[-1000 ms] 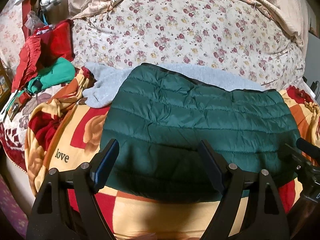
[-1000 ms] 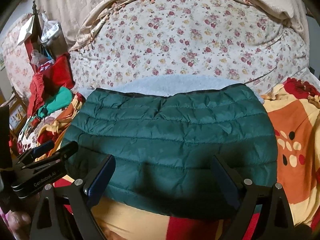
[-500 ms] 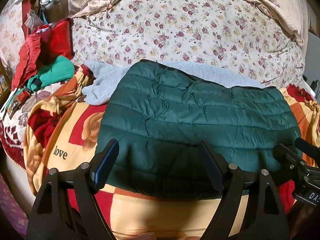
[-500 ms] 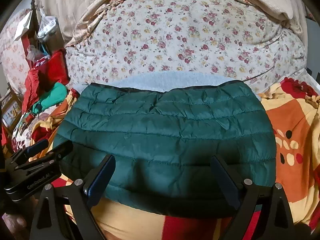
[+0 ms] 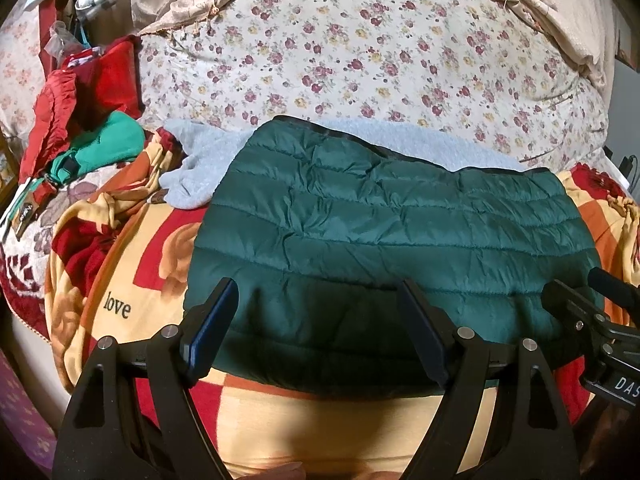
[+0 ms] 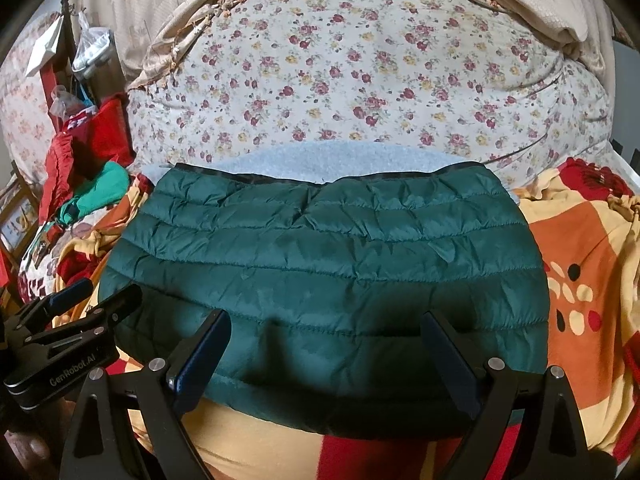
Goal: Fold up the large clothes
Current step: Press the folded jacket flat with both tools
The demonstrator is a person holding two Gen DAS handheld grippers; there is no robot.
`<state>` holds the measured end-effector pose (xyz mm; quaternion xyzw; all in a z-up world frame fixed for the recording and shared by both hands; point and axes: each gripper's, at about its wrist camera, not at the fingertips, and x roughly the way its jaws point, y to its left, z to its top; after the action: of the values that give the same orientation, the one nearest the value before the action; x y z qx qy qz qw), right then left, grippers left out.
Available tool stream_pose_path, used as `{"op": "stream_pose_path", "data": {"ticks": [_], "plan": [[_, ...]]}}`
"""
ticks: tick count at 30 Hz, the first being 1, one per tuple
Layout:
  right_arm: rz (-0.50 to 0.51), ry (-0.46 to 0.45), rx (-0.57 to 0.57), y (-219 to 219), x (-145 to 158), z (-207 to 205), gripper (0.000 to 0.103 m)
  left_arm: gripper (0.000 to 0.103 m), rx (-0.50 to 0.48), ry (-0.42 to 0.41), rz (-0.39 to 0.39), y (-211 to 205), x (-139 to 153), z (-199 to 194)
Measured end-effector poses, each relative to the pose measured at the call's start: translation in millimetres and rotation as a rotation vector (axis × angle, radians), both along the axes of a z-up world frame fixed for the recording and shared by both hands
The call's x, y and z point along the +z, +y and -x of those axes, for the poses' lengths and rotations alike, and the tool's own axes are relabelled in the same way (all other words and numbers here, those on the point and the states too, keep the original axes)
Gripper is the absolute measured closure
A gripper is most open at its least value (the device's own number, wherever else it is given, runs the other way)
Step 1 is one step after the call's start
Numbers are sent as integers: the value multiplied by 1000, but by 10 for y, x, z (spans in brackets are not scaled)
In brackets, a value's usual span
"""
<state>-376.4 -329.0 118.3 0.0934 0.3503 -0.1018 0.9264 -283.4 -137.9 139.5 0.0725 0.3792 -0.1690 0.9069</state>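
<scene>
A dark green quilted puffer jacket [image 5: 384, 240] [image 6: 328, 272] lies folded into a wide rectangle on the yellow, orange and red blanket [image 5: 132, 288] [image 6: 576, 264]. A pale blue fleece garment [image 5: 196, 164] [image 6: 340, 158] lies under its far edge. My left gripper [image 5: 316, 300] hovers open above the jacket's near left part, nothing between its fingers. My right gripper [image 6: 326, 332] hovers open over the near edge at the middle, also holding nothing. Each gripper shows at the edge of the other's view: the right gripper [image 5: 592, 320], the left gripper [image 6: 80, 312].
A large floral quilt [image 5: 360, 64] [image 6: 360, 80] rises behind the jacket, with beige fabric [image 6: 540, 4] draped over it. Red and teal clothes [image 5: 88, 120] [image 6: 88, 168] are piled at the left beside a cluttered stand [image 6: 64, 60]. A finger [image 6: 28, 446] shows at the lower left.
None of the clothes moved. The views drifted slightly; the right wrist view now frames the jacket a little lower. Both grippers stay open.
</scene>
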Motion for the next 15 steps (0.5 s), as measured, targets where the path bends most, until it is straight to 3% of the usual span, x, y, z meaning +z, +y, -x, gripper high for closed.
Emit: {"op": "stream_pose_path", "data": {"ticks": [15], "plan": [[13, 11, 0, -32, 0, -49, 8, 21, -7, 12, -5, -49, -24, -43]]}}
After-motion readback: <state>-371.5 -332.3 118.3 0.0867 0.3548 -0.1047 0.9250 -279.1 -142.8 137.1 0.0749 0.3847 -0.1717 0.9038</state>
